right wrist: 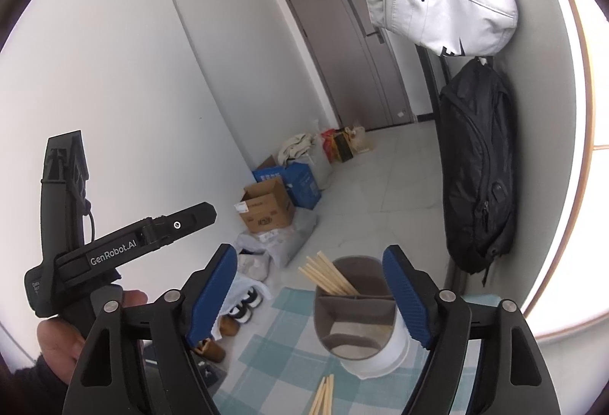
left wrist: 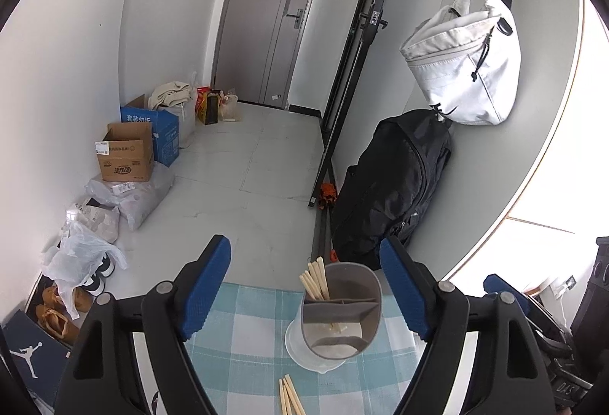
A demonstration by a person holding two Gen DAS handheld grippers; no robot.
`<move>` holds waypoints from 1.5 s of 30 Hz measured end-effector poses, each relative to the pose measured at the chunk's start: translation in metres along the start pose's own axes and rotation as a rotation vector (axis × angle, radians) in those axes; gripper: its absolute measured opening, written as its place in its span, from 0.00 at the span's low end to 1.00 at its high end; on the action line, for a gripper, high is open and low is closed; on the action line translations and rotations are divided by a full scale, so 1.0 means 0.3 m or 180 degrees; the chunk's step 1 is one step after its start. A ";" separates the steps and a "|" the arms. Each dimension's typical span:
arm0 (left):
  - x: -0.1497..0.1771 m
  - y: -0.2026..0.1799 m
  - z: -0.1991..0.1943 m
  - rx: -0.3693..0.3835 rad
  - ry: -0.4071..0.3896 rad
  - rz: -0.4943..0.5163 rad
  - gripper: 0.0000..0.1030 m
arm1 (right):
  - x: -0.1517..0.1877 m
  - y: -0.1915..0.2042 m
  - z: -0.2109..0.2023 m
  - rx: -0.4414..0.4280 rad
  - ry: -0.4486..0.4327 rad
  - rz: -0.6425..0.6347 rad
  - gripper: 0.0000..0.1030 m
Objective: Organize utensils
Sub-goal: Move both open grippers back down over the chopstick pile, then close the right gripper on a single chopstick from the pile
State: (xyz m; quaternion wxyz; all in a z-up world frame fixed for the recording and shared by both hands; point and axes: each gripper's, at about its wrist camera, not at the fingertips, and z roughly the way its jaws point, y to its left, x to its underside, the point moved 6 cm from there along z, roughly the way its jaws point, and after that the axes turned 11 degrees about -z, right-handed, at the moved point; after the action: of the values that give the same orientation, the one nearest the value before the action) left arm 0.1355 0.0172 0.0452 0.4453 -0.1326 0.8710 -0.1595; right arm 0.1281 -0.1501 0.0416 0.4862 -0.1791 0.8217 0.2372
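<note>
A grey divided utensil holder [left wrist: 338,312] on a white base stands on a blue-and-white checked cloth [left wrist: 247,346]. Several wooden chopsticks [left wrist: 315,280] stand in its far compartment. More chopsticks [left wrist: 290,396] lie on the cloth in front of it. My left gripper [left wrist: 304,289] is open and empty, above and before the holder. In the right wrist view the holder [right wrist: 354,316], its standing chopsticks [right wrist: 329,276] and the loose chopsticks [right wrist: 323,396] show too. My right gripper [right wrist: 310,295] is open and empty above them. The left gripper's body [right wrist: 114,247] shows at the left, held by a hand.
The table edge drops to a tiled floor [left wrist: 247,164]. Cardboard boxes [left wrist: 125,156], bags and shoes [left wrist: 61,304] line the left wall. A black backpack [left wrist: 392,183] and a white bag [left wrist: 464,65] hang at the right. A grey door [left wrist: 270,19] is at the back.
</note>
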 end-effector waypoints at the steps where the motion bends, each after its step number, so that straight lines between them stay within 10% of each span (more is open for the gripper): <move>1: 0.008 0.001 -0.008 0.0003 -0.0006 0.0005 0.75 | 0.009 0.003 -0.007 0.0005 -0.0001 -0.0001 0.81; 16: 0.204 0.113 -0.008 -0.0153 0.0112 -0.0021 0.82 | 0.236 0.055 -0.002 0.0120 0.0204 -0.0135 0.90; 28: 0.376 0.286 0.119 -0.0340 0.0486 -0.0210 0.82 | 0.502 0.051 0.162 0.0139 0.0974 -0.0210 0.88; 45: 0.444 0.470 0.216 -0.0554 0.0879 -0.0442 0.82 | 0.777 0.092 0.494 0.0130 0.2189 -0.0552 0.27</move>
State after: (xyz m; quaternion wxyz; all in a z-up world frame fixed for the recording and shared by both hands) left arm 0.1002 0.0860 -0.1441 0.2961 -0.2073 0.9232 -0.1306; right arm 0.1115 -0.0586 -0.2200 0.2029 -0.3079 0.9237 0.1044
